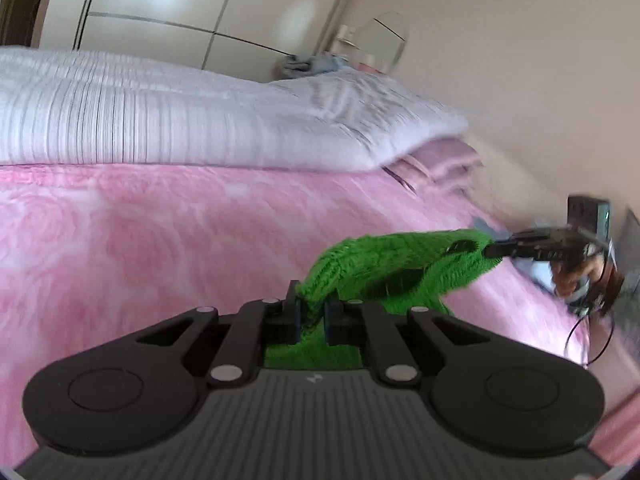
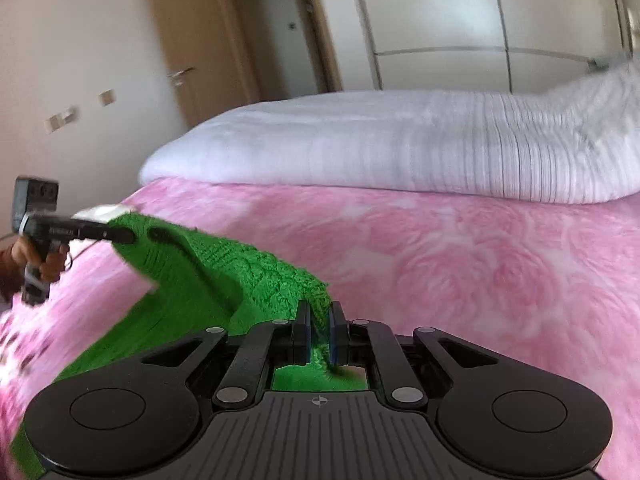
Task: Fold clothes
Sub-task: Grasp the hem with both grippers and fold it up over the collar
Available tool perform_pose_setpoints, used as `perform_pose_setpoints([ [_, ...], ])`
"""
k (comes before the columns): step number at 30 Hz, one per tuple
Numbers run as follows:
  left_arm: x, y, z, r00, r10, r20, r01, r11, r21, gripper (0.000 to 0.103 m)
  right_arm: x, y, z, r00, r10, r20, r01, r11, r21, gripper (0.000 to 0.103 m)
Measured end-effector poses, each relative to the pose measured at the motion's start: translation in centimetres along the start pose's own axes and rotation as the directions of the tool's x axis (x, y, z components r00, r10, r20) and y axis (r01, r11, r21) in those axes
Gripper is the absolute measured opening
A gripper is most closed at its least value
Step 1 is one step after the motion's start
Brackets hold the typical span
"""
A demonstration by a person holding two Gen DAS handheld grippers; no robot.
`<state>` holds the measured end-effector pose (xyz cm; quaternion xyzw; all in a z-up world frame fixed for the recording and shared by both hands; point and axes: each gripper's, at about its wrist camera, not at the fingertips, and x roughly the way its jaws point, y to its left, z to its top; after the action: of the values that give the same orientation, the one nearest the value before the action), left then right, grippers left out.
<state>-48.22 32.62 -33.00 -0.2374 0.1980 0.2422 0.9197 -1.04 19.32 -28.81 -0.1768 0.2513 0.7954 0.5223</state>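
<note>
A bright green knitted garment (image 1: pixel 380 256) (image 2: pixel 248 276) hangs stretched in the air between both grippers, above a pink rose-patterned bedspread (image 1: pixel 140 240) (image 2: pixel 480 260). My left gripper (image 1: pixel 313 309) is shut on one end of it, with knit bunched between the fingers. In the left wrist view, the right gripper (image 1: pixel 500 249) pinches the far end at the right, held by a hand (image 1: pixel 568 276). My right gripper (image 2: pixel 319 316) is likewise shut on the knit. The left gripper (image 2: pixel 120 235) shows at the far left of the right wrist view, clamped on the other end.
A thick white striped duvet (image 1: pixel 200 120) (image 2: pixel 400 148) lies folded across the far side of the bed. A pink pillow (image 1: pixel 440 160) sticks out beneath it. Behind stand a cream wardrobe (image 1: pixel 200 12) and a wooden door (image 2: pixel 200 40). A bundle of bluish clothes (image 1: pixel 312 62) sits far back.
</note>
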Motion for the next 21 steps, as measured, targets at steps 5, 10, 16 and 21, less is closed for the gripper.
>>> perform_pose_setpoints([
  [5,-5.2,-5.6,-9.9,0.987,0.08,-0.137,-0.088,0.995,-0.053,0.02,-5.7,8.3,-8.6,0.967,-0.076,-0.244,0.072,0.997,-0.025,0.007],
  [10,-6.9,-7.7,-13.9,0.986,0.115,-0.12,-0.149,0.931,-0.332,0.037,-8.6,12.1,-16.2,0.934,-0.177,-0.312,0.254,0.94,0.227,0.035],
  [16,-6.2,-8.1,-14.6,0.988,0.138,-0.072,-0.154,0.808,-0.568,0.05,-8.8,10.8,-17.4,0.986,-0.127,-0.106,0.165,0.753,0.637,0.048],
  [21,-5.2,-7.4,-15.8,0.986,0.137,-0.098,-0.165,0.68,-0.715,0.052,-6.6,8.3,-18.1,0.997,-0.082,-0.014,0.059,0.574,0.816,0.049],
])
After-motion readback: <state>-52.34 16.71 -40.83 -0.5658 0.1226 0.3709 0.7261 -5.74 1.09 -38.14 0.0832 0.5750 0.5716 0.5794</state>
